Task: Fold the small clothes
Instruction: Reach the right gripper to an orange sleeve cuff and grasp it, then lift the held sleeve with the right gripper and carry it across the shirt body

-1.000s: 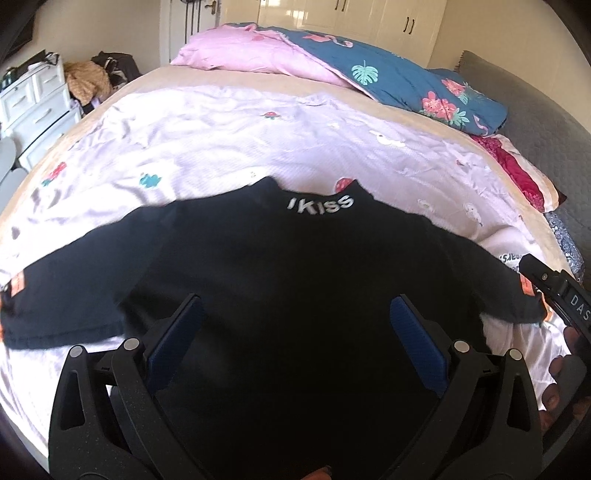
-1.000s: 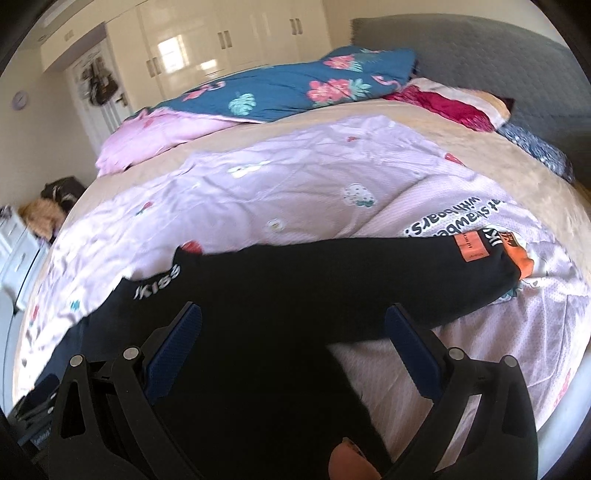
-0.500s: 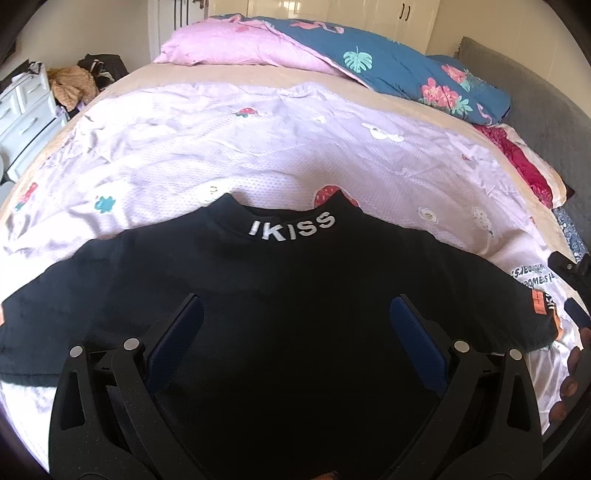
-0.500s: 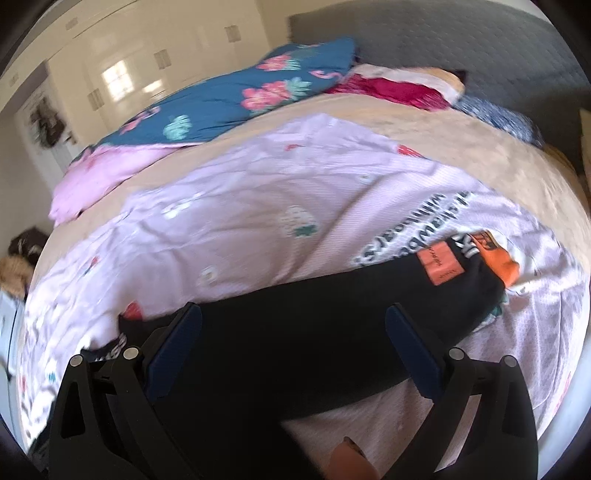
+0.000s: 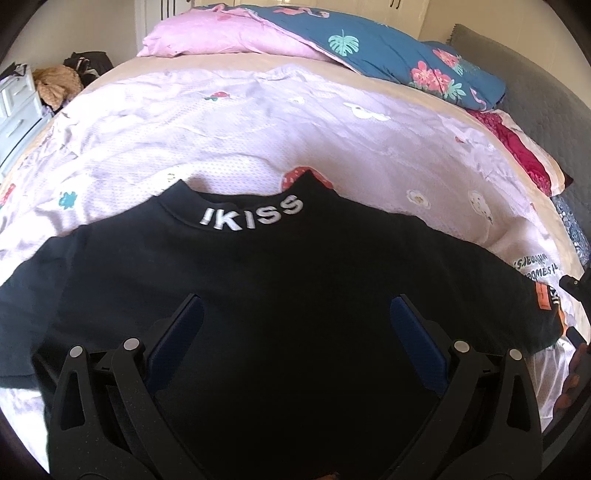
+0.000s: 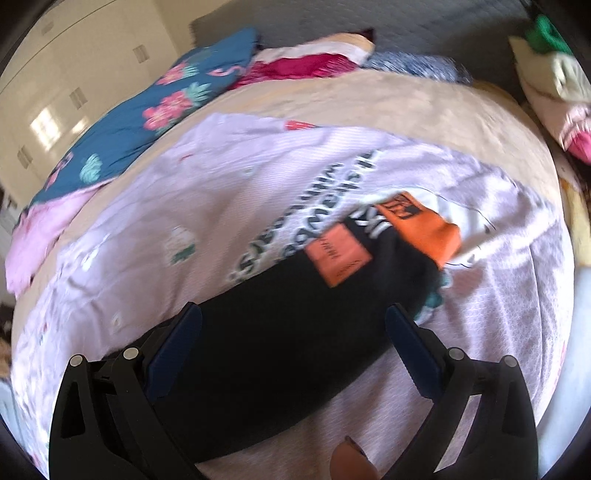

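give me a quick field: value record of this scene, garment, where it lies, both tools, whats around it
garment: black top, white IKISS lettering at the collar, spread flat, not yet folded
sleeve: orange patch near the cuff
surface: lilac printed sheet on a bed
left tool: open, over the top's body, gripping nothing
right tool: open, over the sleeve, gripping nothing
nearby: blue floral pillow and pink pillow at the far side
blur: right wrist view is smeared

One black sweater point(image 5: 280, 295) lies on one lilac sheet point(image 5: 229, 140), near the bed's front edge. Two orange patches point(image 6: 338, 256) mark one sleeve. Two grippers, left point(image 5: 295, 332) and right point(image 6: 291, 332), are visible.
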### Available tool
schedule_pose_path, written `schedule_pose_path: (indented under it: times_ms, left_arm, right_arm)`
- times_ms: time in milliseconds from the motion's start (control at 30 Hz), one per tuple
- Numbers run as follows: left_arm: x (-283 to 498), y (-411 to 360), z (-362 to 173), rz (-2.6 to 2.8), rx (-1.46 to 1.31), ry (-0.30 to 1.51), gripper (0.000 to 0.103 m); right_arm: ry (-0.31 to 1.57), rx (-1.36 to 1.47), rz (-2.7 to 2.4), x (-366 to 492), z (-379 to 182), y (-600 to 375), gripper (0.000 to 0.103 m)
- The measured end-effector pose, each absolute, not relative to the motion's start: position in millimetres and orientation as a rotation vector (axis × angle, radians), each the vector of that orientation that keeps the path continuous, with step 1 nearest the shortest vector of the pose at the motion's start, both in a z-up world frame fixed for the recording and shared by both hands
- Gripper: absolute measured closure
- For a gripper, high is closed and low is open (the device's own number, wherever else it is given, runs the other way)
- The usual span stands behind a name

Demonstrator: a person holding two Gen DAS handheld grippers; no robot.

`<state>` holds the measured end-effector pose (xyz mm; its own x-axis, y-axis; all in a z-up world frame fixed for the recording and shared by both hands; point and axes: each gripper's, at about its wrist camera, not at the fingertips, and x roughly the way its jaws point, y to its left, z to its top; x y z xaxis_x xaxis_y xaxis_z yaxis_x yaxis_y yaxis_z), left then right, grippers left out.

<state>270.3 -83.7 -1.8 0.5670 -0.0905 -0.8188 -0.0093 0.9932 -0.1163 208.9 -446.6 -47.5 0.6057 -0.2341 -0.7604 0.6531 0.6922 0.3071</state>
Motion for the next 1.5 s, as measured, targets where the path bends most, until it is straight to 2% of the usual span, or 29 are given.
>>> schedule_pose_path:
  times_ms: [500,567,600,733,800,867,1233,1500]
  left_arm:
    - [274.0,-128.8,-4.5,-0.098,-0.038,0.965,0.008]
    - [273.8,-129.7,-3.4,-0.095,-0.036,0.965,0.008]
    - [273.3,-129.3,-2.9,-0.095,-0.038,0.965,0.008]
    - [269.9,-124.4,0.8,-0.079,-0.034,0.961,0.008]
    - [268.3,-119.8,3.8,-0.072,-0.039,0.959,0.008]
    - [266.3,-113.6,8.2,-0.074,-0.056,0.959,0.008]
    - [256.4,-81.5,44.7,-0.072,-0.131,0.918,0.008]
    - [250.4,-26.5,58.2,-0.023,-0.238,0.91,0.008]
  right_arm:
    - [0.805,0.862,-0.623,198.7,-94.8,-518.9,0.004]
    - [0.796,0.891,-0.622,201.2,-99.0,-525.0,0.007]
    - [0.784,0.899,-0.621,202.0,-100.6,-528.3,0.019]
    - [0.754,0.902,-0.646,203.2,-106.8,-539.9,0.047]
    - [0.739,0.894,-0.655,202.9,-104.5,-539.2,0.077]
    - [0.724,0.859,-0.62,205.5,-96.5,-532.9,0.09]
    - [0.552,0.696,-0.224,205.4,-19.5,-463.4,0.09]
    - [0.517,0.526,-0.016,213.0,24.6,-394.4,0.09]
